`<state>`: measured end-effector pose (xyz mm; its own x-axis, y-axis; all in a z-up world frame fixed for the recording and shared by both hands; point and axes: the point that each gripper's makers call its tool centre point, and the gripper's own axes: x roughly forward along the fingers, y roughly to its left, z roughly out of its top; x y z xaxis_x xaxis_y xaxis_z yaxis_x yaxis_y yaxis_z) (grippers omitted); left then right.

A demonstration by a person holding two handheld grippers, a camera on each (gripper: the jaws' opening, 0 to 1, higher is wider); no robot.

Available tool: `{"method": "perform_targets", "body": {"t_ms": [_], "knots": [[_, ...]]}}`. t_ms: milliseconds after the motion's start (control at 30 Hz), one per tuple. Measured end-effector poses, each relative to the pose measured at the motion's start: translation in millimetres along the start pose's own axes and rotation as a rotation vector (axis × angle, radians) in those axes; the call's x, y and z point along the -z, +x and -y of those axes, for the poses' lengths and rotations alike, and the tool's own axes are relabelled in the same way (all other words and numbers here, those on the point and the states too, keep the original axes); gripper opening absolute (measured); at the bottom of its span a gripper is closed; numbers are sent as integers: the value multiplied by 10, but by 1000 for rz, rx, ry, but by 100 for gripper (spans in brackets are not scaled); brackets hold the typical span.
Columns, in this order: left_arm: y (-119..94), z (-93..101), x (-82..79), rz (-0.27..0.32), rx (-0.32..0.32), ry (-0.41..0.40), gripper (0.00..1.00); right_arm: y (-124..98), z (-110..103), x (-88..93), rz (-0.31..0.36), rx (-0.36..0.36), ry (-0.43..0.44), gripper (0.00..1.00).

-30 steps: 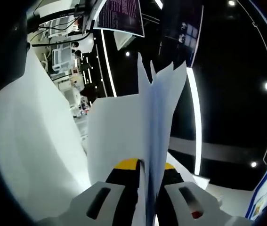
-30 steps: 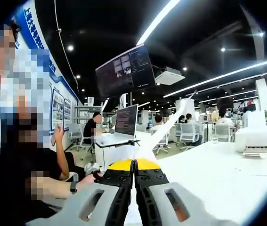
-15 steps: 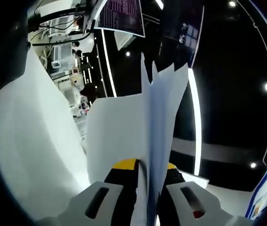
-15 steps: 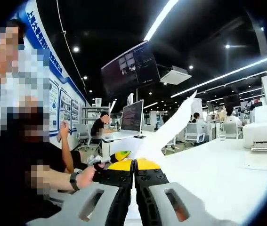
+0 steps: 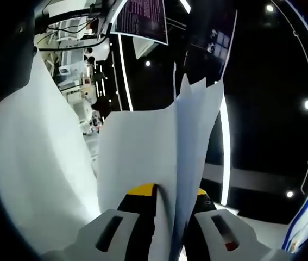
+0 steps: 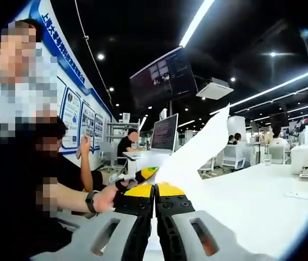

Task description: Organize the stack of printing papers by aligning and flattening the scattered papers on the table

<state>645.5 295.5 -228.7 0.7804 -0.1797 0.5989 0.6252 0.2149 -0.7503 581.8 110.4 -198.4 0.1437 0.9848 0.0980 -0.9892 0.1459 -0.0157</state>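
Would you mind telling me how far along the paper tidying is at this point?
Gathering looks done: the sheets are off the table, clamped between the left hand-held gripper and the right hand-held gripper. In hand: squaring them, as their top corners are uneven in the left gripper view. Left: aligning the edges and laying the stack flat.

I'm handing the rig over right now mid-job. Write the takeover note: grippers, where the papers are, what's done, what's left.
Left gripper: shut on the sheaf of printing papers, held on edge; top corners uneven, sheets fanned.
Right gripper: shut on the same papers, seen edge-on, rising up and to the right over the white table.
The left gripper's yellow tip shows in the right gripper view, in the person's hand.
Done: papers gathered and lifted.
Left: square the edges, lay the stack flat on the table, press it flat.
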Motion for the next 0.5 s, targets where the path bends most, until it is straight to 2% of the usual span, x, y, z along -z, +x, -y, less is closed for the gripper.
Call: {"method": "perform_targets", "body": {"t_ms": [200,333,500], "knots": [[10,13,30,-14,5,-5,23,12,-117,-11,9,-57,-22,0],[4,31,5,-1,11,-10,26,24,-204,-34,20,-102,-16,0],[4,37,-5,1,14,-14,27,15,-236,-12,11,-124,-19,0]]}}
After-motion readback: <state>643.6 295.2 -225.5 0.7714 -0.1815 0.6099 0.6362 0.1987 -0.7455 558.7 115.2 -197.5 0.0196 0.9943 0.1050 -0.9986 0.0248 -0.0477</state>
